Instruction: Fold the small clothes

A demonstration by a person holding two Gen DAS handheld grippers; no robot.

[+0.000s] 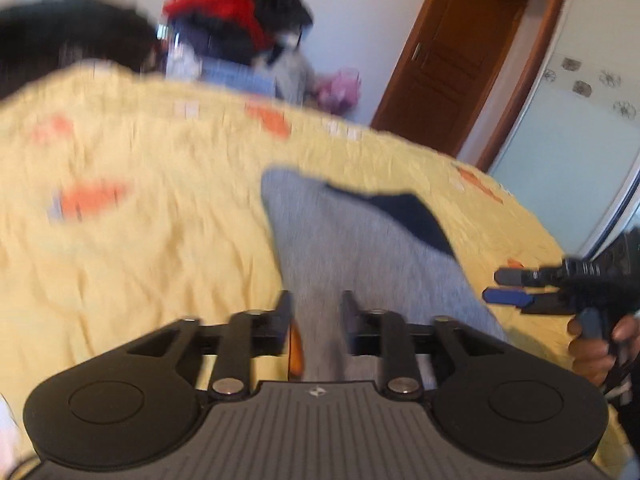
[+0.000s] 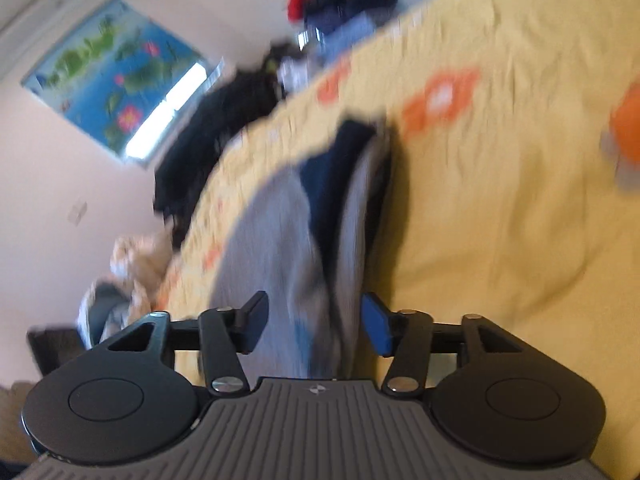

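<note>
Your left gripper [image 1: 316, 312] has its fingers set either side of the near end of a grey garment [image 1: 356, 248]; the cloth runs between them and fills the gap, so it reads as clamped on the fabric, though blur hides the actual pad contact. The garment lies on a yellow bedspread [image 1: 140, 248] and runs from the fingers toward 12 o'clock, with a dark navy panel [image 1: 412, 216] at about 1 o'clock.

In the left wrist view, your right gripper [image 1: 508, 286] sits at 3 o'clock, just beside the garment's edge, with your right hand [image 1: 592, 348] on its handle. The right wrist view shows its fingers spread apart, one black, one with a blue pad [image 2: 378, 330], and the bunched grey cloth [image 2: 280, 248] passing between them with space on both sides; nothing is clamped.

Beyond the bed at 12 o'clock stands a blurred pile of clothes [image 1: 236, 20]. A brown door [image 1: 456, 56] is at 1 o'clock.
</note>
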